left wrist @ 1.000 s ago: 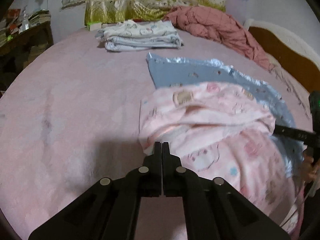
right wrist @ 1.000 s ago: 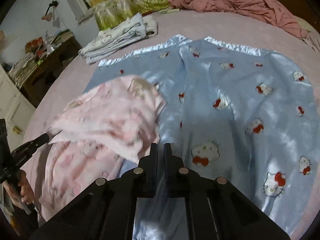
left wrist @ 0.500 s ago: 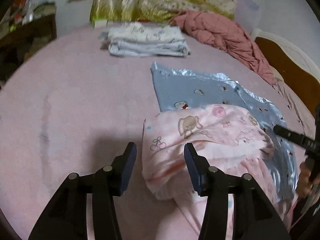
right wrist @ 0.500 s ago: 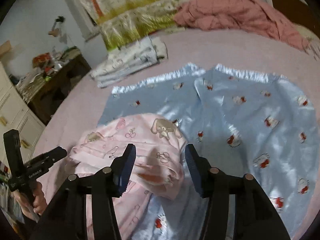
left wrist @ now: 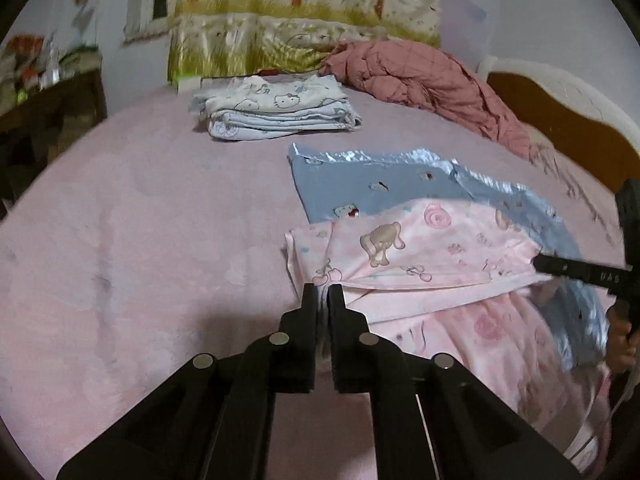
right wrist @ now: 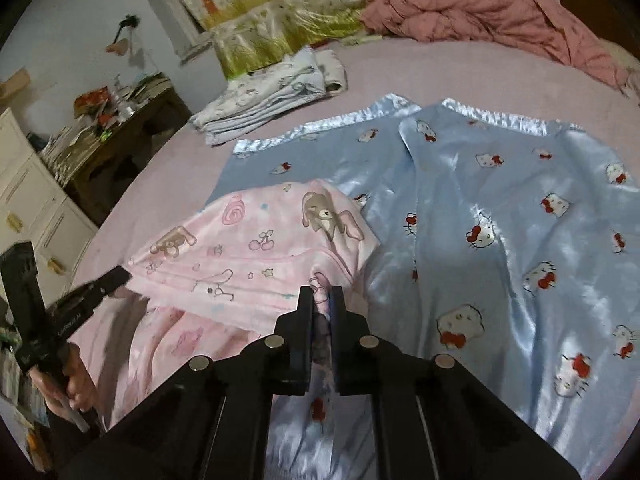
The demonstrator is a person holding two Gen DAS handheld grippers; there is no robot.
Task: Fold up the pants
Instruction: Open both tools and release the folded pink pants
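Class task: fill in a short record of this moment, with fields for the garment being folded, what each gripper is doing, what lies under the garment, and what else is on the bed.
garment: pink pants, partly folded
left gripper: shut on pants edge
right gripper: shut on pants edge
underneath: blue satin garment
also on bed: folded white clothes, pink quilt

Honestly the pink pants [left wrist: 420,256] are covering a good chunk of the blue satin pants [right wrist: 500,220], so their near left part isn't showing. The right gripper [right wrist: 321,300] is blocking the pink hem it's pinching, and the fabric between its fingers is blurring. The desk clutter [left wrist: 36,64] is smearing into mush, and the headboard [left wrist: 560,120] is getting cut off at the edge.
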